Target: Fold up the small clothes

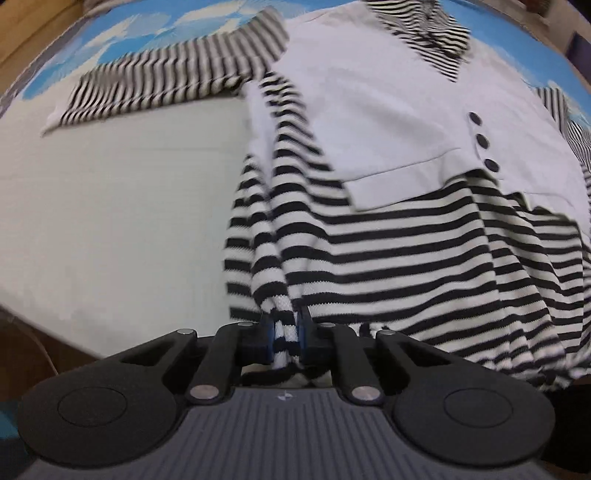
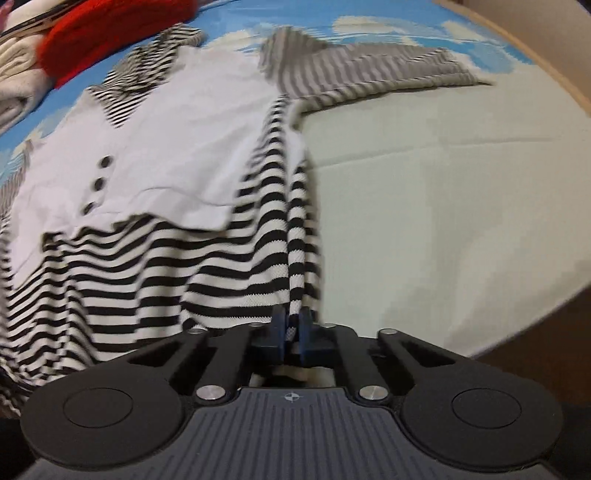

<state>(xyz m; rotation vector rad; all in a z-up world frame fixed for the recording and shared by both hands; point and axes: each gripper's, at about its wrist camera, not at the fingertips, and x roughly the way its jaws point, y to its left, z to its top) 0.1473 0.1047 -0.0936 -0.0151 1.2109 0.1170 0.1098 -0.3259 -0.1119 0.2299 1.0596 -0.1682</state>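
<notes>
A small striped top (image 1: 424, 258) lies spread on a pale counter (image 1: 110, 203), front side up. Its lower body and sleeves are knit in black and white bands; the chest is a plain white panel (image 1: 369, 110) with a turned hem, and three dark buttons (image 1: 482, 141) run down it in a short row. A striped collar (image 1: 436, 33) sits at the far end. One striped sleeve (image 1: 170, 77) stretches out flat to the left in the left wrist view, and in the right wrist view the other sleeve (image 2: 369, 70) reaches to the right, both blurred.

The left gripper (image 1: 286, 332) is clenched on a bunched fold of the near hem, the striped cloth pinched between its blue-padded fingers (image 1: 267, 330). The right gripper (image 2: 291, 332) is likewise clamped tight on a narrow rope of striped fabric at the other near corner of the hem, its fingers (image 2: 279, 330) nearly meeting around it.

The counter's far part carries a blue cloth with white cloud shapes (image 2: 240, 22). At the far left of the right wrist view lie a red garment (image 2: 110, 26) and a cream one (image 2: 18, 81), beyond the top's collar.
</notes>
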